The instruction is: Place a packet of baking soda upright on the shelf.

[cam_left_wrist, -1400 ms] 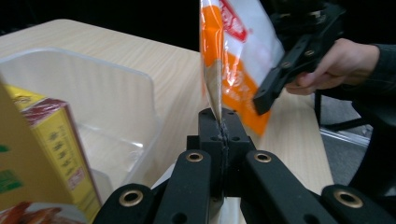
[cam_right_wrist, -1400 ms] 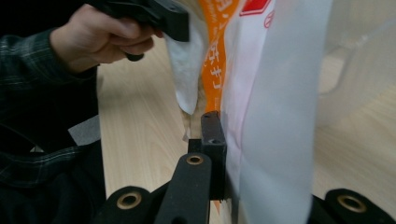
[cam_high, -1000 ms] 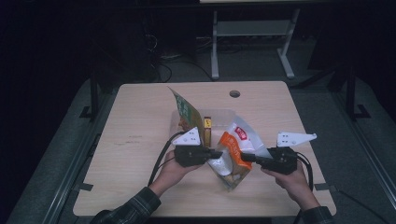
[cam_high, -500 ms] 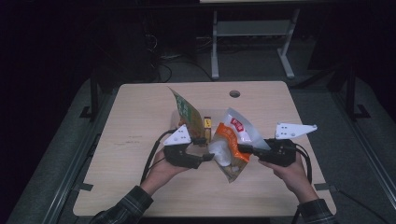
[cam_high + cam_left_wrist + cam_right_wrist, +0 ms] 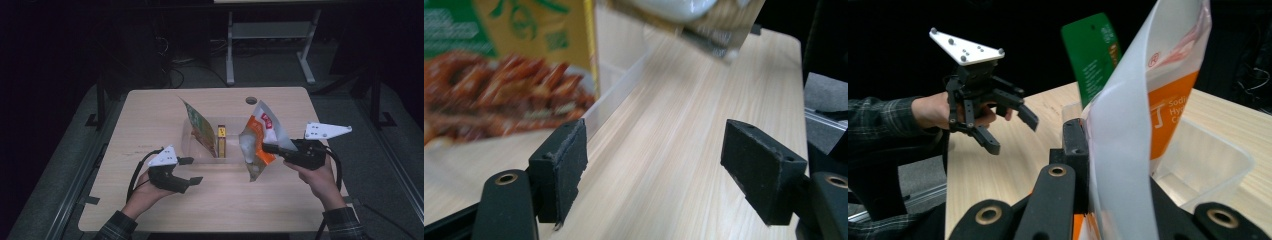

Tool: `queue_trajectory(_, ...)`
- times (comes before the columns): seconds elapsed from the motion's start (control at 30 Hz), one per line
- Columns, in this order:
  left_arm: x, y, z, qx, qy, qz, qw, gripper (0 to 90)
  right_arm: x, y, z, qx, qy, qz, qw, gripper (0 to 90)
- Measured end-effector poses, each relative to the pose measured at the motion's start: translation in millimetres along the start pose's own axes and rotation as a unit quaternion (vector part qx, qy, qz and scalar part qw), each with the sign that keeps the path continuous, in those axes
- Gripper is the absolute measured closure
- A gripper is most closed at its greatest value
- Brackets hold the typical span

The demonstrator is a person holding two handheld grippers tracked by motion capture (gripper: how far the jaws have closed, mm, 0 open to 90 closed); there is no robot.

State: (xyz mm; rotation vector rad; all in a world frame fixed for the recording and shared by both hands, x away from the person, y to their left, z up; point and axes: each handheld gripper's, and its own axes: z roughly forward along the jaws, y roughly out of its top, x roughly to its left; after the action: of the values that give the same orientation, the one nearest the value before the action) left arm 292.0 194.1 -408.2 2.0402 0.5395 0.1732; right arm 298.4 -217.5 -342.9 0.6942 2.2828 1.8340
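My right gripper point(image 5: 268, 147) is shut on the edge of a white and orange snack bag point(image 5: 257, 142), which hangs above the right end of a clear plastic bin point(image 5: 187, 145). In the right gripper view the bag point(image 5: 1128, 135) is pinched between the jaws of my right gripper point(image 5: 1085, 150). My left gripper point(image 5: 196, 170) sits over the table left of the bag, apart from it. Its jaws have just been opening and nothing is between them; my left gripper point(image 5: 664, 170) shows bare wood there. A green and yellow pouch point(image 5: 200, 131) leans in the bin.
A small yellow box point(image 5: 221, 141) stands upright in the bin beside the pouch. The wooden table point(image 5: 150, 115) has a round cable hole point(image 5: 251, 100) at its far edge. A metal stand point(image 5: 270, 35) is on the dark floor beyond.
The left gripper let go of the bag, opened its jaws and drew back to the left. The right gripper lifted the bag and carried it slightly right.
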Motion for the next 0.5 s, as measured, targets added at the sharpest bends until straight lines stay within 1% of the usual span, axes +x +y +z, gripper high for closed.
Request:
queue_trajectory(0.03,2.5,-3.8,-3.6,0.007,0.004,-0.001,1.0,24.5,-1.5,0.7,0.3,0.0,-0.004,-0.002,1.0,89.9)
queue_trajectory(0.1,6.3,-9.0,-7.6,0.014,0.01,-0.002,0.9998,23.3,-5.0,2.2,2.3,0.003,-0.008,-0.003,1.0,89.9)
queue_trajectory(0.13,8.1,-12.9,-10.0,0.02,0.013,-0.008,0.9997,22.2,-7.2,2.9,3.8,0.002,-0.009,-0.002,1.0,89.9)
queue_trajectory(0.17,9.6,-15.2,-11.5,0.024,0.016,-0.008,0.9995,20.9,-9.7,3.9,5.2,0.006,-0.01,0.002,0.9999,89.9)
queue_trajectory(0.27,14.2,-25.7,-15.4,0.038,0.021,-0.02,0.9988,20.0,-16.0,6.6,9.4,0.006,-0.015,-0.001,0.9999,89.9)
queue_trajectory(0.3,15.9,-27.6,-16.4,0.044,0.022,-0.015,0.9987,19.8,-18.6,7.9,11.3,0.006,-0.018,-0.002,0.9998,89.9)
queue_trajectory(0.33,17.1,-30.7,-17.2,0.047,0.023,-0.02,0.9984,19.7,-20.0,9.0,12.3,0.007,-0.02,-0.002,0.9998,89.9)
queue_trajectory(0.37,18.0,-32.7,-18.6,0.056,0.022,-0.021,0.9979,19.3,-22.5,11.0,14.0,0.006,-0.023,-0.005,0.9997,89.9)
queue_trajectory(0.47,21.0,-38.1,-20.7,0.065,0.024,-0.021,0.9974,18.9,-28.7,16.1,18.6,0.005,-0.028,-0.006,0.9996,89.9)
queue_trajectory(0.5,22.7,-39.9,-21.7,0.07,0.027,-0.019,0.997,18.9,-30.3,17.5,19.9,0.006,-0.029,-0.006,0.9995,89.9)
